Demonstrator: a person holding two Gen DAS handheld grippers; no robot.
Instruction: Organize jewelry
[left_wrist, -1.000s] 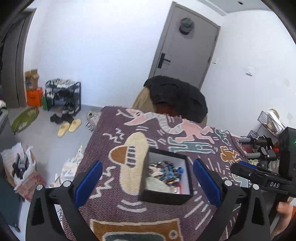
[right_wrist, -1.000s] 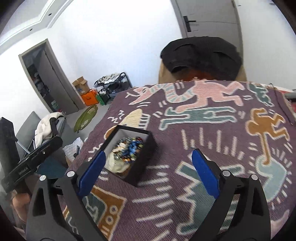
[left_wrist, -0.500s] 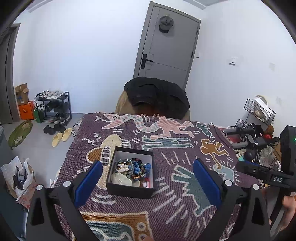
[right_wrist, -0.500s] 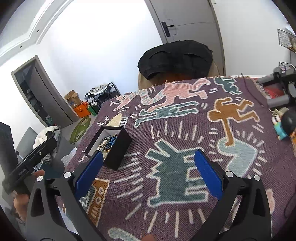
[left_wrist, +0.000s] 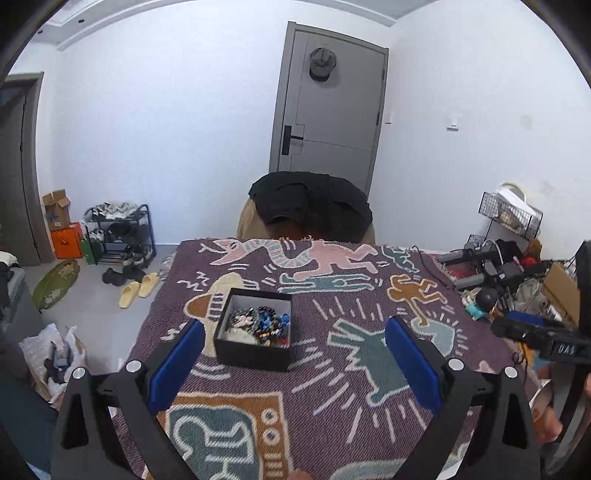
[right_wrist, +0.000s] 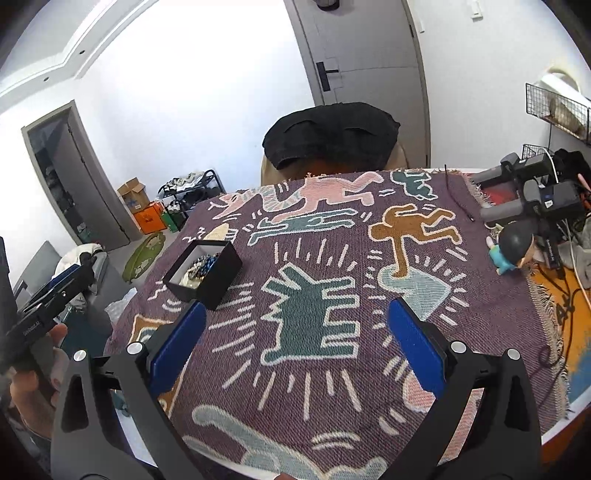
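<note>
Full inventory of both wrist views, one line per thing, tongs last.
box: 1, black, open, on the blanket's left part
jewelry: a mixed pile, count unclear, blue and pale pieces, inside the box
blanket: 1, purple with cartoon figures, covering the table
chair: 1, tan, black garment draped over it, at the far edge
door: 1, grey, a cap hanging on it, back wall
shoe rack: 1, black, on the floor at left
slippers: 2, yellow, on the floor by the rack
figurine: 1, dark head, teal body, at the blanket's right edge
left tongs: blue pads, open, near the box
right tongs: blue pads, open, over the blanket
</note>
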